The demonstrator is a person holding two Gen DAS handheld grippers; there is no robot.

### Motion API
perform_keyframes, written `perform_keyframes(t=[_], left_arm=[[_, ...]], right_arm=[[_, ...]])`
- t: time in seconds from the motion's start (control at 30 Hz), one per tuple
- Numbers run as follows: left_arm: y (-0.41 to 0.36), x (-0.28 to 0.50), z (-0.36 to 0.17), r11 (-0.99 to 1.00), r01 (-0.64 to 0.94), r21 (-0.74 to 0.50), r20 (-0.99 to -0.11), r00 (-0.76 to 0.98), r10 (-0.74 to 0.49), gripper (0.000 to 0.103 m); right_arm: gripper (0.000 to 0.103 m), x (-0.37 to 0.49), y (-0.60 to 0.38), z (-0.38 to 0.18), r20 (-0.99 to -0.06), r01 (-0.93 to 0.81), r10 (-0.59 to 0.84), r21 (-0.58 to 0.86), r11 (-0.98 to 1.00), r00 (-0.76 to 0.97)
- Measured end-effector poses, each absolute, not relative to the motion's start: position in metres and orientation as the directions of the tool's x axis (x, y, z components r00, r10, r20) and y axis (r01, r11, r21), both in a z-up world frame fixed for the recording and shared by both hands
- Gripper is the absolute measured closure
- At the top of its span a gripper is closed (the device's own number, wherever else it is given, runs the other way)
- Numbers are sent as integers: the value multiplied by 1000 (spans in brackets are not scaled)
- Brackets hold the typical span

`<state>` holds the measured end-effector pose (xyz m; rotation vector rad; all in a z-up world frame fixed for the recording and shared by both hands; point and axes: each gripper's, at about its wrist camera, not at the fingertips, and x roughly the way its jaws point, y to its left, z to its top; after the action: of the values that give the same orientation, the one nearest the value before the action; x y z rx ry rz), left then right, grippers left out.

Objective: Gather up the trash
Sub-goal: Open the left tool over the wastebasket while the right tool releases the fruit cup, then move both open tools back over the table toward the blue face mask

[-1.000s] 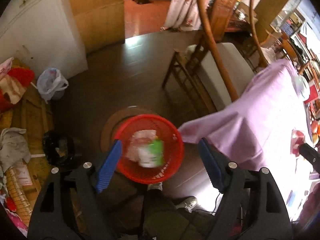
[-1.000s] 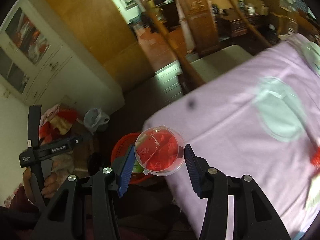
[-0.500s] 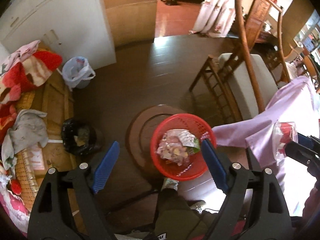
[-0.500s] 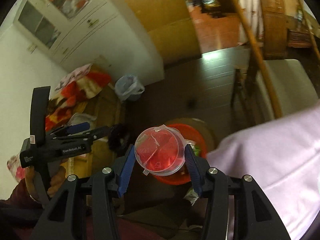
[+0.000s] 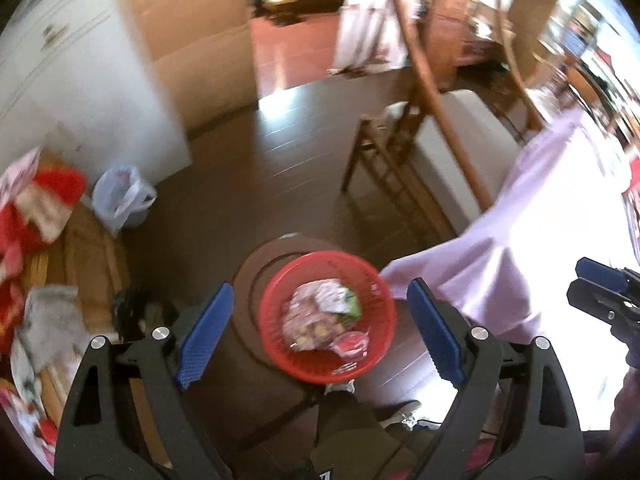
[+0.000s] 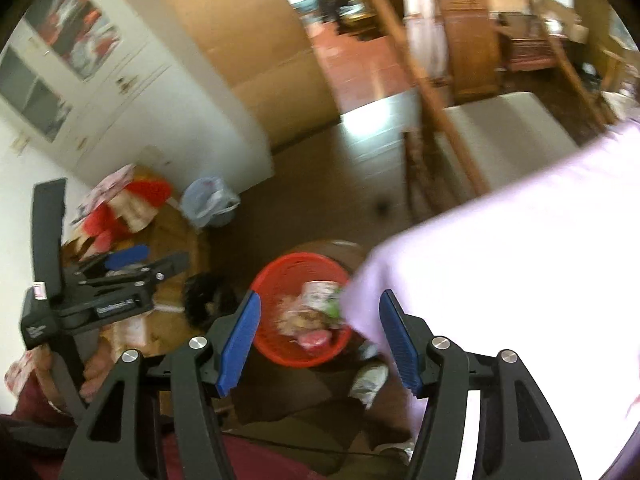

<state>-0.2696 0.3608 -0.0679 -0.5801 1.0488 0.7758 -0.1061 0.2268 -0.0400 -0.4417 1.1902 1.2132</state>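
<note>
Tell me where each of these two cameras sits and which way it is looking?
Left wrist view: mounted on the left tongs, aimed steeply down at the red basket of trash on the floor; a trouser leg and the right tongs show.
Right wrist view: mounted on the right tongs, also aimed down at the basket; the hand holding the left tongs shows.
Shared: basket, lilac tablecloth, wooden chair, both tongs open with nothing between them.
</note>
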Motion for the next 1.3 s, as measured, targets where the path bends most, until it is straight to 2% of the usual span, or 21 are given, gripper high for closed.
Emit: perform_keyframes(t=[0.33,0.63,0.73,0.97,1.3], left_arm=[[305,-173,-54,817,-576,-40,-896,382,226,15],[224,-96,-51,940,-341,-10,-894,425,144,14],[193,-79,-53,965,-263,3,-894,432,121,13],[117,-43,-55,994,-103,29,-896,438,72,11],[37,-4,-58,997,43,65,-900,434,40,11]], right_arm=[[40,-55,122,-32,-868,-746,489,268,610,88],[38,-41,15,-30,-871,-577,399,176,797,286],[34,-35,-26,-32,-870,-511,361,154,846,336],[33,-23,-95,-40,-878,-380,276,119,917,391],[32,-12,-167,-46,-879,-257,224,121,959,421]])
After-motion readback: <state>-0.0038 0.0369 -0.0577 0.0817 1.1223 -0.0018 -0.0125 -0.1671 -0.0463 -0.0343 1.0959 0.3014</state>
